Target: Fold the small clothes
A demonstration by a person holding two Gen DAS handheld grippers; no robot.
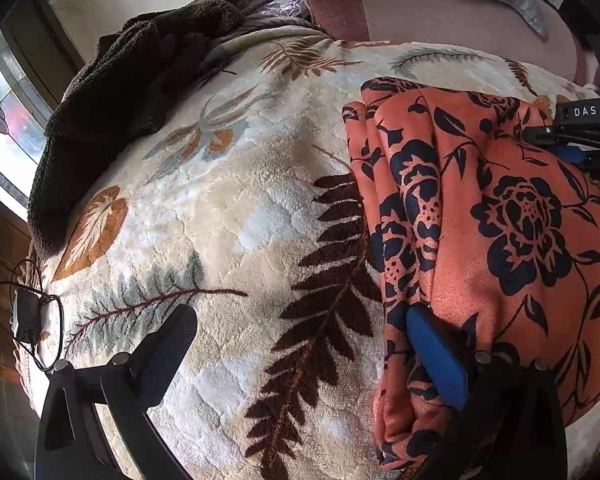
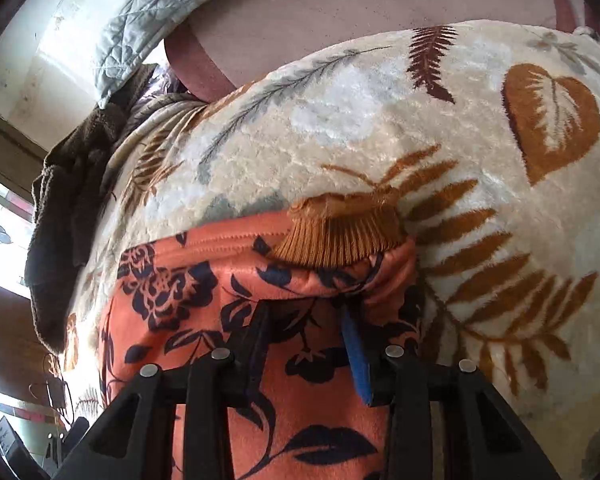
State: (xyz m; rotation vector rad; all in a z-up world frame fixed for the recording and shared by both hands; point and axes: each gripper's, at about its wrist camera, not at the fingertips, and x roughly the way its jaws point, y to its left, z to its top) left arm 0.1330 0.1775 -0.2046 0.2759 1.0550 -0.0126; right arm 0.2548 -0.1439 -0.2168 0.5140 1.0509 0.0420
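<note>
On the bed, as the left wrist view shows it, an orange garment with a dark floral print (image 1: pixel 500 240) is seen lying in a folded bundle on a cream leaf-patterned blanket (image 1: pixel 220 208), with several soft layered edges stacked along its near side. The left hand-held gripper (image 1: pixel 304 356) is spread wide: one blue-padded finger rests against the garment's layered edge, the other is well clear over the blanket, and nothing is pinched. The right hand-held gripper (image 1: pixel 580 148) is seen at the garment's far side. From the right wrist view, the right hand-held gripper (image 2: pixel 306 340) is partly closed over the garment (image 2: pixel 308 400) near its tan ribbed cuff (image 2: pixel 340 232); whether cloth is truly pinched cannot be told. The fabric is judged light, limp and plush, likely to slump and unfold, so all layers at a folded edge are best taken together.
</note>
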